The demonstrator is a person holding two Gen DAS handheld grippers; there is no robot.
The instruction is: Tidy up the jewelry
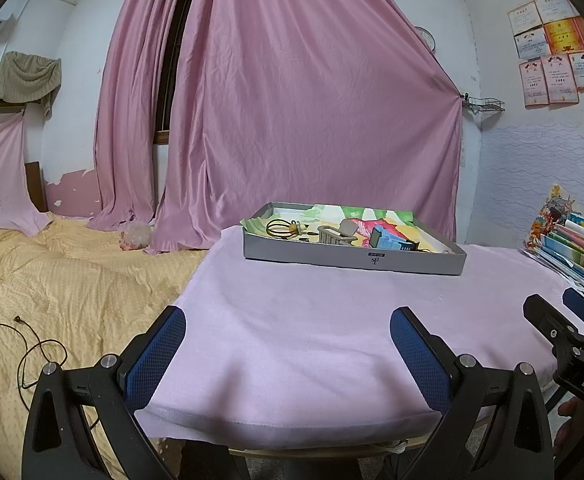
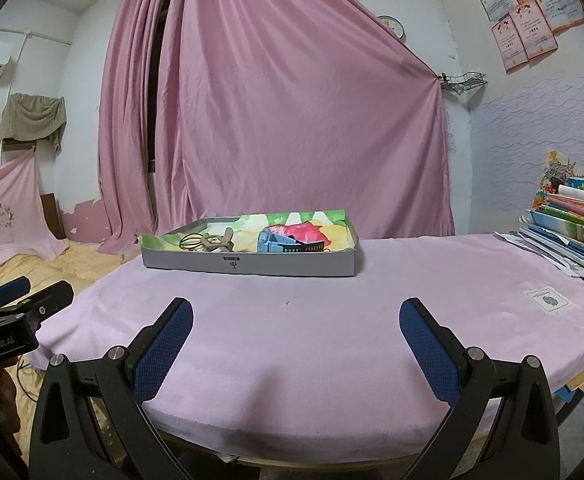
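Observation:
A shallow grey box [image 1: 352, 258] [image 2: 248, 266] stands at the far side of the pink-covered table [image 1: 312, 340] [image 2: 312, 340]. It is lined with colourful paper and holds a dark hair tie [image 1: 278, 227] [image 2: 190, 241], a beige claw clip [image 1: 336, 235] [image 2: 218, 241] and a blue watch [image 1: 390, 240] [image 2: 282, 243]. My left gripper [image 1: 288, 320] is open and empty over the table's near edge. My right gripper [image 2: 296, 312] is open and empty there too. Each gripper shows at the edge of the other's view [image 1: 560, 308] [image 2: 32, 292].
A stack of books and papers [image 1: 576, 248] [image 2: 572, 232] lies at the table's right. A bed with a yellow cover [image 1: 52, 280] and a dark cable [image 1: 32, 344] sits to the left. Pink curtains [image 1: 292, 100] hang behind. A small white label [image 2: 547, 300] lies on the cloth.

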